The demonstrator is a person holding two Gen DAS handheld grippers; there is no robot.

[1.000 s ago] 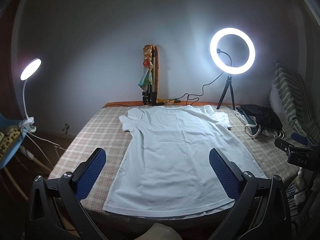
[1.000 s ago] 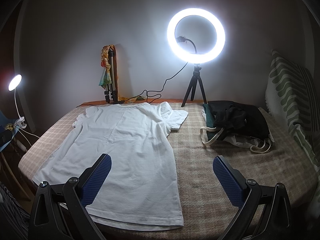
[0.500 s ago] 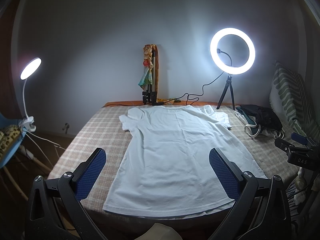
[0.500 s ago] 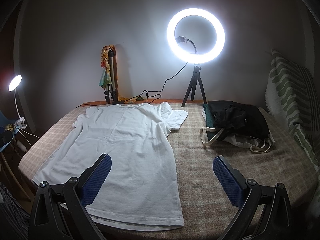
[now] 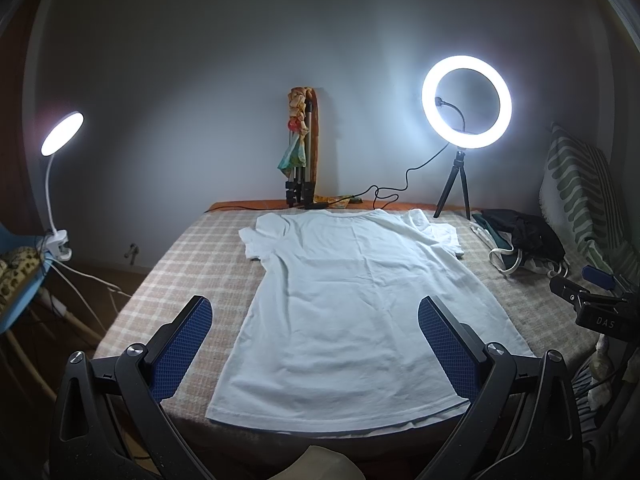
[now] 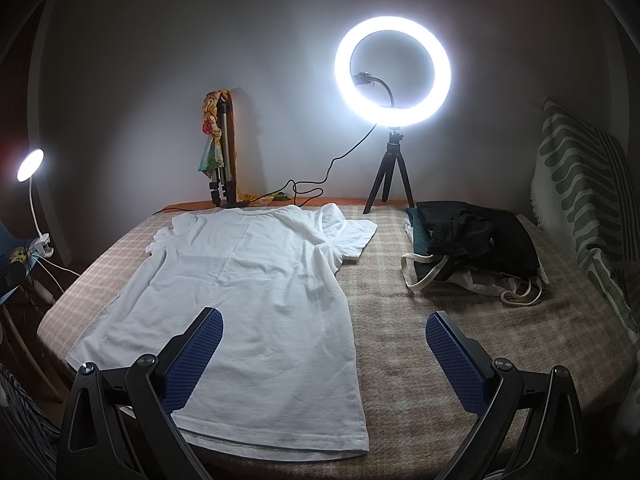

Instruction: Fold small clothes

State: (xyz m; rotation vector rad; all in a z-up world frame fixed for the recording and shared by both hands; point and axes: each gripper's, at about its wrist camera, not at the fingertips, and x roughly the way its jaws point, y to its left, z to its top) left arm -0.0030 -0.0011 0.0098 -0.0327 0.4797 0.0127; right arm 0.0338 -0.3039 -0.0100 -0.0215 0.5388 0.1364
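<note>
Nothing moved since earlier; both grippers, left gripper and right gripper, hung spread apart before the white T-shirt; gripping both hem corners evenly would fold it best.

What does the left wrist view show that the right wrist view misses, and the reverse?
Left wrist only: the other gripper at the right edge, and the t-shirt's whole hem. Right wrist only: the dark clothes pile in full, and bare blanket right of the shirt. Both: the flat white t-shirt, ring light, clip lamp, and open, empty jaws.
</note>
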